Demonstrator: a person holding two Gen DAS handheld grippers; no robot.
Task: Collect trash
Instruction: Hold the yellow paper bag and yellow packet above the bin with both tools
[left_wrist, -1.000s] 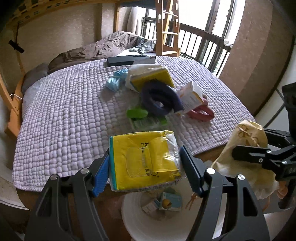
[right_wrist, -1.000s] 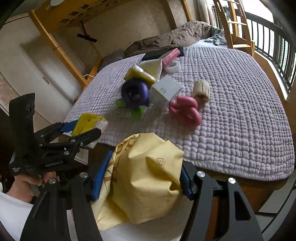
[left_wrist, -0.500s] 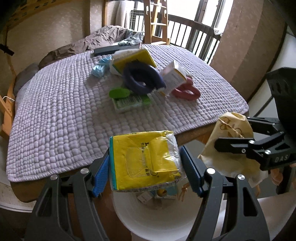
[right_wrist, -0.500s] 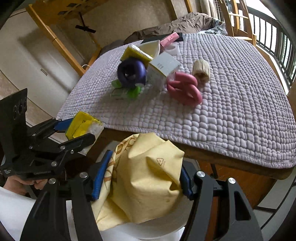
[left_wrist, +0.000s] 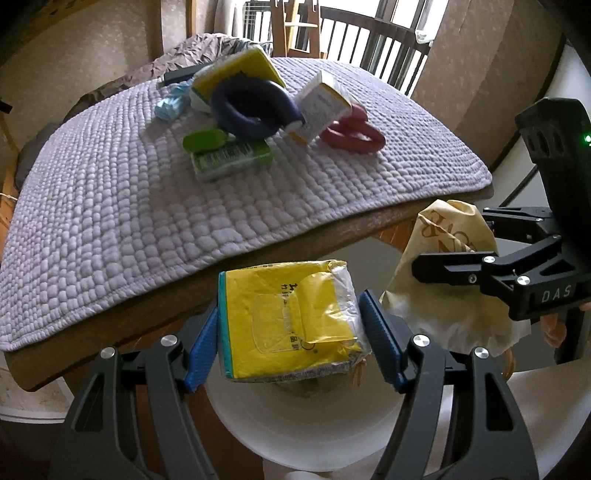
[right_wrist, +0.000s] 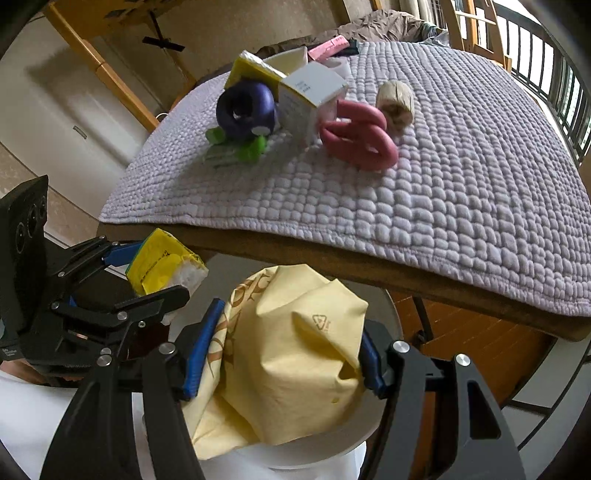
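Left gripper (left_wrist: 291, 325): my blue pads pinch a yellow tissue pack (left_wrist: 288, 321) by its two sides; it hangs just over the white bin (left_wrist: 306, 424).
Right gripper (right_wrist: 284, 350): my pads clamp a crumpled yellow paper bag (right_wrist: 295, 354); its lower end droops to the bin's rim (right_wrist: 325, 446).
Side by side: in the left view the right gripper (left_wrist: 491, 273) and its bag (left_wrist: 450, 280) sit just right of the pack; in the right view the left gripper (right_wrist: 140, 273) and pack (right_wrist: 162, 262) sit to the left.
Bin: on the floor below the table (left_wrist: 303, 240) edge, under both loads; I cannot make out what lies inside.
Table: covered by a lilac quilted mat (left_wrist: 122, 177).
On the mat: a navy ring (left_wrist: 251, 107), a pink loop (left_wrist: 354, 133), a white carton (left_wrist: 321, 107), a green packet (left_wrist: 229, 158), a yellow pack (left_wrist: 240, 66), a light-blue wrapper (left_wrist: 170, 105), a paper roll (right_wrist: 395, 99).
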